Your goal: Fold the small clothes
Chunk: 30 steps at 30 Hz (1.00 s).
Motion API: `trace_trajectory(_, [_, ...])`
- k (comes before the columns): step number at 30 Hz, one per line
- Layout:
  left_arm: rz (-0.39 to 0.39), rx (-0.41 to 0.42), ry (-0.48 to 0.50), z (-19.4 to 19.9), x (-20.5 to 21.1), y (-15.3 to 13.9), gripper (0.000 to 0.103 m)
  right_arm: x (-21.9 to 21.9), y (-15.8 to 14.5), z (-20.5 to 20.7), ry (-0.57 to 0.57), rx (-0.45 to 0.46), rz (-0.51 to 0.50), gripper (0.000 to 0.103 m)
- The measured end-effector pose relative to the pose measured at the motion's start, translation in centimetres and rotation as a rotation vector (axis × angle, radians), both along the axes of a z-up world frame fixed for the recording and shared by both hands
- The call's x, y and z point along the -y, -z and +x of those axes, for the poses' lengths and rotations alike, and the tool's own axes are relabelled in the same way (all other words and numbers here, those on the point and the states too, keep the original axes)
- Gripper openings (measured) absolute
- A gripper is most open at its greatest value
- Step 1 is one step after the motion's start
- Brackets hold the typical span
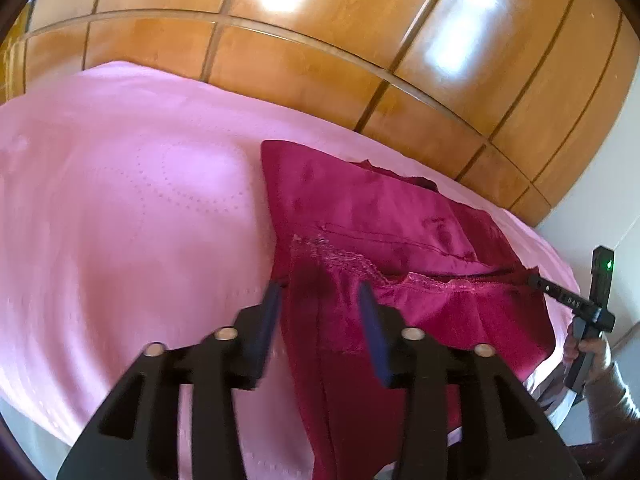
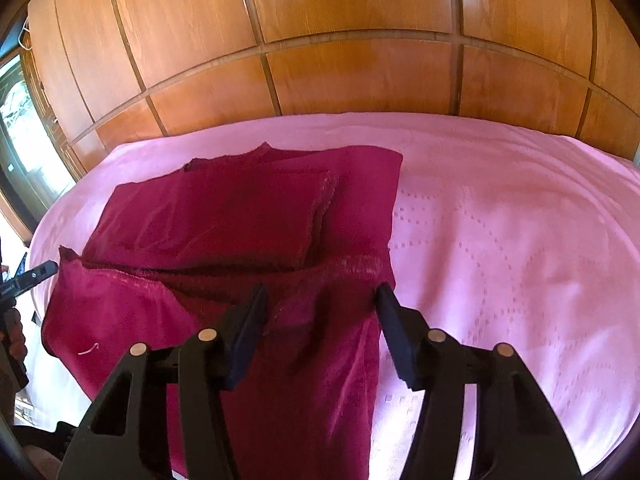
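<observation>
A dark magenta satin garment [image 1: 380, 208] [image 2: 240, 216] with lace trim lies partly folded on a pink bedspread [image 1: 140, 200] [image 2: 500, 220]. Its near part hangs toward the cameras. My left gripper [image 1: 320, 292] is open, straddling the lace hem at the garment's left edge, with the cloth loose between blue pads [image 1: 272, 308]. My right gripper [image 2: 320, 296] is open over the hem at the right edge, its right finger just past the cloth. Each gripper shows in the other view as a black tip at a hem corner: the right gripper [image 1: 540, 282] and the left gripper [image 2: 50, 269].
A glossy wooden wardrobe [image 1: 320, 40] [image 2: 360, 40] stands right behind the bed. A person's hand [image 1: 592, 352] and pale sleeve hold the right gripper at the bed's edge. A window or glazed door [image 2: 20, 120] is at the far left. Bare bedspread flanks the garment.
</observation>
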<state>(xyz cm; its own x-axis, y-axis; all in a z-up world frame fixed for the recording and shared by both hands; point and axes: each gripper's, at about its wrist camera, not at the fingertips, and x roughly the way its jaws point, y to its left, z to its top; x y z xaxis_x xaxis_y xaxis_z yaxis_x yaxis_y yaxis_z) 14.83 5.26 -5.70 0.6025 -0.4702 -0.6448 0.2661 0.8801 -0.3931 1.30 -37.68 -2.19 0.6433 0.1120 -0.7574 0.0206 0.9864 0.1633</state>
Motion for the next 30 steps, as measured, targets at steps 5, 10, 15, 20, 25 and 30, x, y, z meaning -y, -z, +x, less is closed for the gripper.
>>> trace_trajectory(5, [-0.038,0.015,0.017,0.2,0.1,-0.1,0.051,-0.2,0.2,0.5,0.017,-0.008,-0.019,0.035])
trace_trajectory(10, [-0.041,0.001,0.056,1.3,1.3,0.5,0.051,1.3,-0.4,-0.2,0.062,0.013,0.077,0.07])
trace_trajectory(15, [-0.035,-0.013,0.085,1.6,2.1,1.0,0.051,2.3,-1.0,-1.8,0.048,0.005,0.056,0.069])
trace_trajectory(20, [-0.09,-0.01,0.066,1.6,1.2,1.2,0.051,1.7,-0.1,-2.3,0.021,-0.023,0.015,0.067])
trace_trajectory(25, [-0.001,0.031,0.076,1.2,1.9,0.9,0.051,0.2,1.2,0.0,0.004,-0.044,-0.027,0.041])
trace_trajectory(30, [0.018,0.026,0.091,0.8,1.8,1.0,0.051,-1.1,1.3,1.5,-0.017,-0.035,-0.05,0.035])
